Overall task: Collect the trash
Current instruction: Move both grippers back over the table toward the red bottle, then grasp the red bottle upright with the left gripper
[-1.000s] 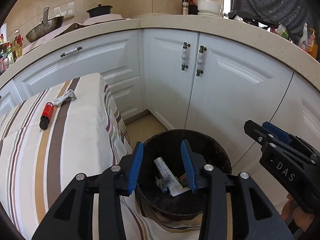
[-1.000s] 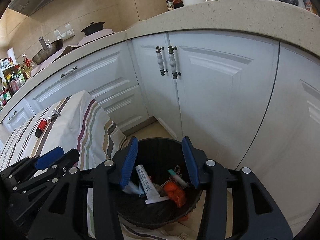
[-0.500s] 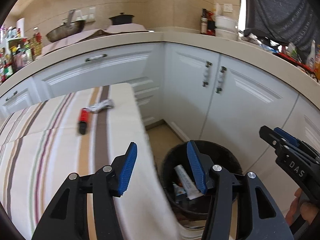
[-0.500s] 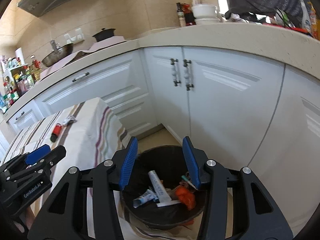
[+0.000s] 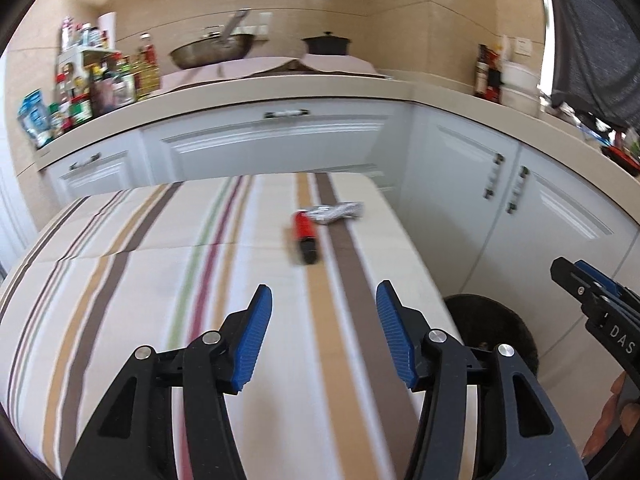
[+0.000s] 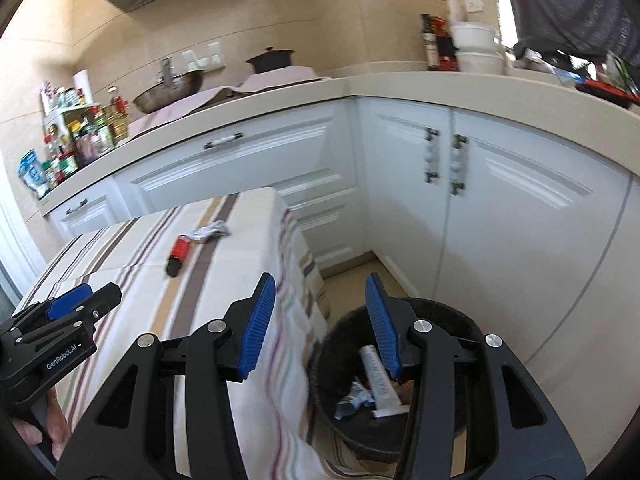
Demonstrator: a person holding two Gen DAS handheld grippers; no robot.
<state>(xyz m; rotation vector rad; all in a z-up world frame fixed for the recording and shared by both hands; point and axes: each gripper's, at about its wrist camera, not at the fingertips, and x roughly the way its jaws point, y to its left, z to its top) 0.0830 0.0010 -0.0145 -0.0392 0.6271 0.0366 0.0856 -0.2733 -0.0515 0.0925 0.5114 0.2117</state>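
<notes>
A small red bottle with a black cap (image 5: 305,233) (image 6: 177,253) lies on the striped tablecloth (image 5: 160,280), with a crumpled silver wrapper (image 5: 338,213) (image 6: 209,232) just beyond it. My left gripper (image 5: 324,336) hovers over the cloth short of the bottle, its jaws opening with nothing between them. My right gripper (image 6: 320,320) hangs open and empty over the table's corner and the black trash bin (image 6: 464,324) (image 5: 496,328). In the bin lie a white tube (image 6: 378,376), a crushed blue-white tube (image 6: 354,398) and other scraps.
White cabinets (image 6: 500,208) with a beige counter (image 5: 280,88) wrap around the table and bin. A wok (image 5: 212,50), a black pot (image 5: 326,46) and several bottles (image 5: 100,80) stand on the counter. A narrow strip of floor (image 6: 352,276) lies between table and cabinets.
Both grippers swung left and lifted away from the bin toward the table. The left one now faces the bottle and wrapper, and its jaws stand wider than before.
</notes>
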